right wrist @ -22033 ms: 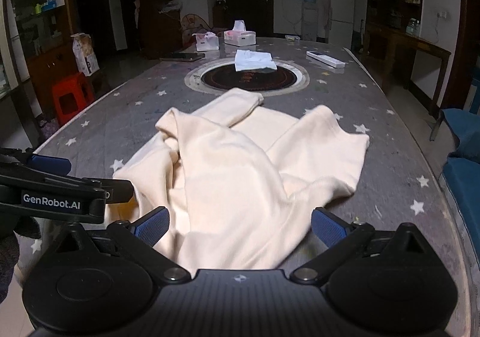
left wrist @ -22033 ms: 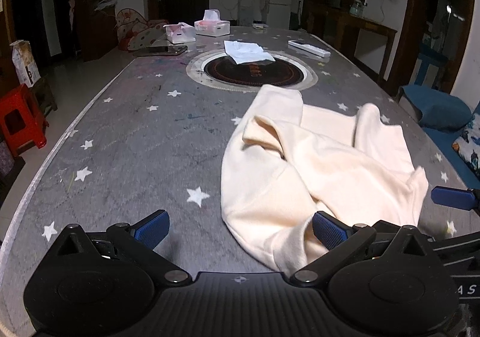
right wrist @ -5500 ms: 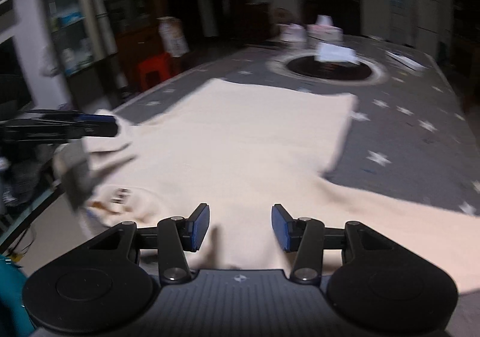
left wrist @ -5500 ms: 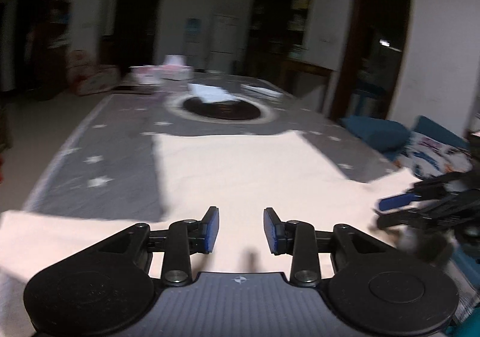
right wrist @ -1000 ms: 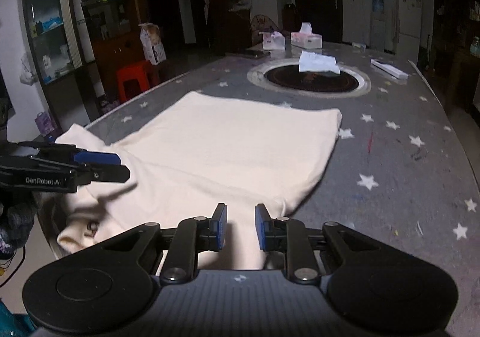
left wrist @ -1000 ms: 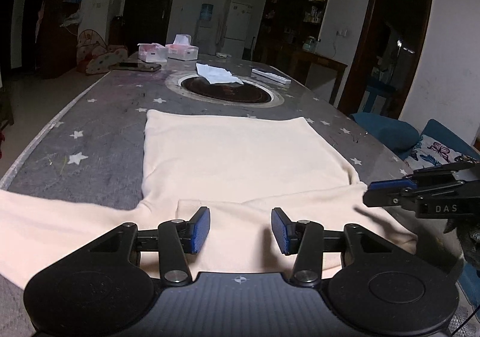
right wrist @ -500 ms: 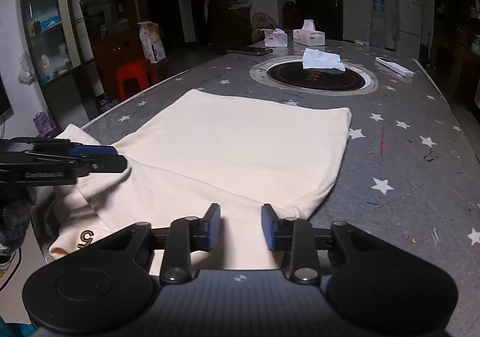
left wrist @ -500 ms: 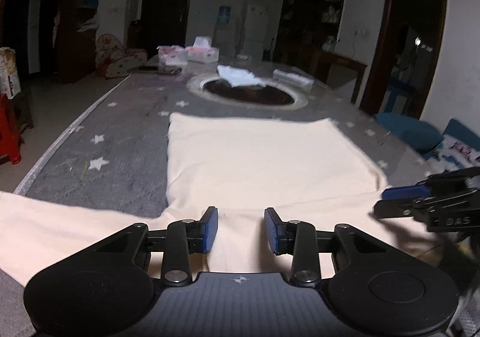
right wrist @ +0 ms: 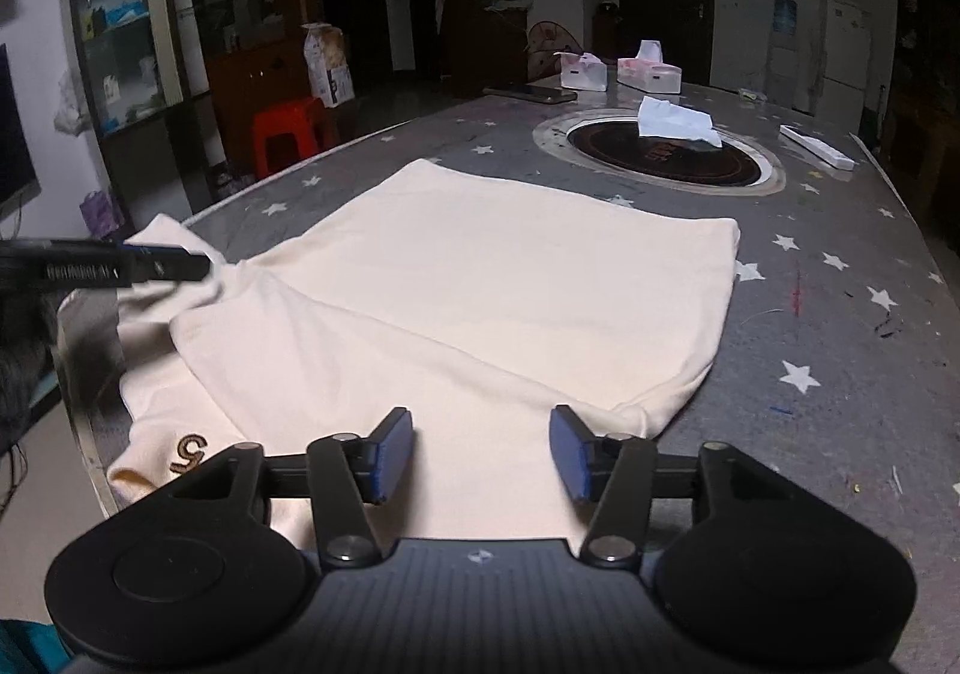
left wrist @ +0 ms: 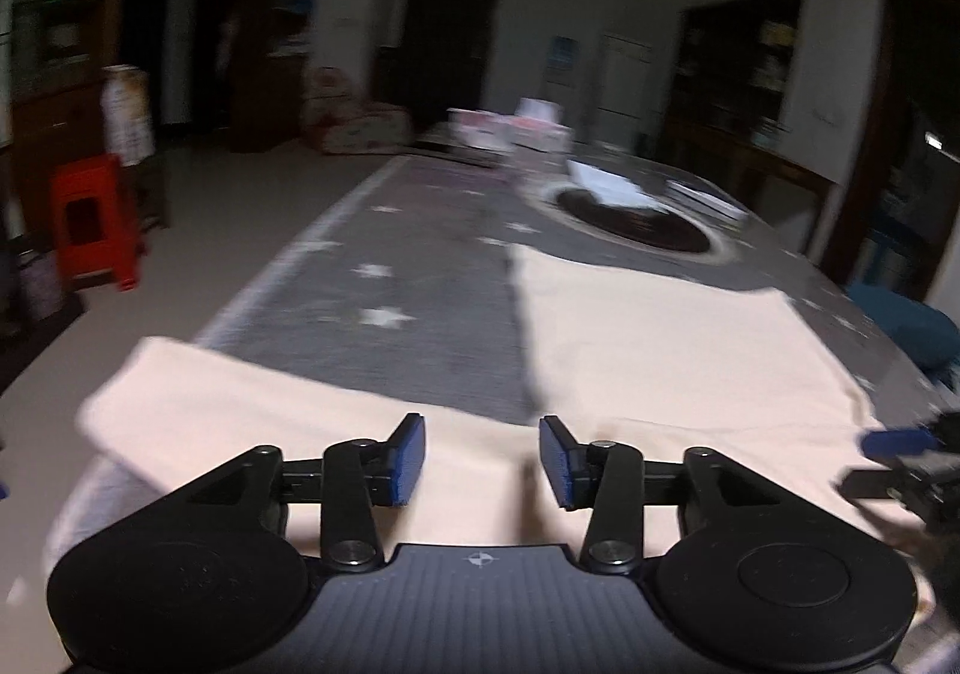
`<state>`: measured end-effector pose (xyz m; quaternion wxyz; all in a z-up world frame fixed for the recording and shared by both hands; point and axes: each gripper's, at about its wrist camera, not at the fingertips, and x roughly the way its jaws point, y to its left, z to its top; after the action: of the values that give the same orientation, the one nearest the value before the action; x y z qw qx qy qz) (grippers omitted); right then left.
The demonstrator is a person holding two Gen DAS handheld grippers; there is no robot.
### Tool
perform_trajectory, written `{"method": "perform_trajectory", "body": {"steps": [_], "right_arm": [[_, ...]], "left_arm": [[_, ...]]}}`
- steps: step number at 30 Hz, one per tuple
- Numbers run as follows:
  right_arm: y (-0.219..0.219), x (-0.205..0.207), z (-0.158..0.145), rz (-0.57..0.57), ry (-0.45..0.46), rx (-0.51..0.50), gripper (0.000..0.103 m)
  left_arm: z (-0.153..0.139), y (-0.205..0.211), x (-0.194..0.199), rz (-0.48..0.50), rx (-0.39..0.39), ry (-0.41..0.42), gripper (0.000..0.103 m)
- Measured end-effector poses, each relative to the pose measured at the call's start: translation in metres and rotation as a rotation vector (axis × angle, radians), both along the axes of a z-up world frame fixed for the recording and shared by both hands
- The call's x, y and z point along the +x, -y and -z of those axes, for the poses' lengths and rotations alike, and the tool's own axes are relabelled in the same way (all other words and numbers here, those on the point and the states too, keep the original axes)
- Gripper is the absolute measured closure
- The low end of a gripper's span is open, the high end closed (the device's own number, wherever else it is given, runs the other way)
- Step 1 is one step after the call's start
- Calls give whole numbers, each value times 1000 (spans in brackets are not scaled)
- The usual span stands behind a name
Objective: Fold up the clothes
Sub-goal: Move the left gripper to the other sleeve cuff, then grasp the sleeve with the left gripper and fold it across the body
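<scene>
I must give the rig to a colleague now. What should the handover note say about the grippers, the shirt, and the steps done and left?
Left gripper: jaws open, holding nothing, above the left sleeve.
Right gripper: jaws open, empty, over the right sleeve.
Shirt: spread flat on the table, collar at the near edge; right sleeve already folded across the body.
Left: fold the left sleeve in, then fold the body.

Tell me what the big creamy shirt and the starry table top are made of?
The shirt looks like soft knitted cotton, matte: it lies limp, with gentle creases and no shine. The table top seems to wear a grey printed cover, maybe vinyl or cloth: white stars, scuff marks, little gloss. I cannot tell which for sure.
</scene>
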<state>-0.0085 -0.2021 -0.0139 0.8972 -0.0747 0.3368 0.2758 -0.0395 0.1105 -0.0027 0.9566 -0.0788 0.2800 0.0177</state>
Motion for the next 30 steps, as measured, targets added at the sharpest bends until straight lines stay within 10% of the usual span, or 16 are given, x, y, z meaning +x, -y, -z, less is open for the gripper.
{"method": "perform_trajectory", "body": {"steps": [14, 23, 30], "right_arm": [[-5, -2, -3, -12, 6, 6, 46], [-9, -6, -8, -25, 17, 15, 45], [-10, -8, -12, -26, 25, 19, 45]], "left_arm": [[6, -94, -9, -442, 11, -28, 41], [26, -134, -10, -508, -187, -75, 43], [21, -133, -15, -473, -214, -13, 90]]}}
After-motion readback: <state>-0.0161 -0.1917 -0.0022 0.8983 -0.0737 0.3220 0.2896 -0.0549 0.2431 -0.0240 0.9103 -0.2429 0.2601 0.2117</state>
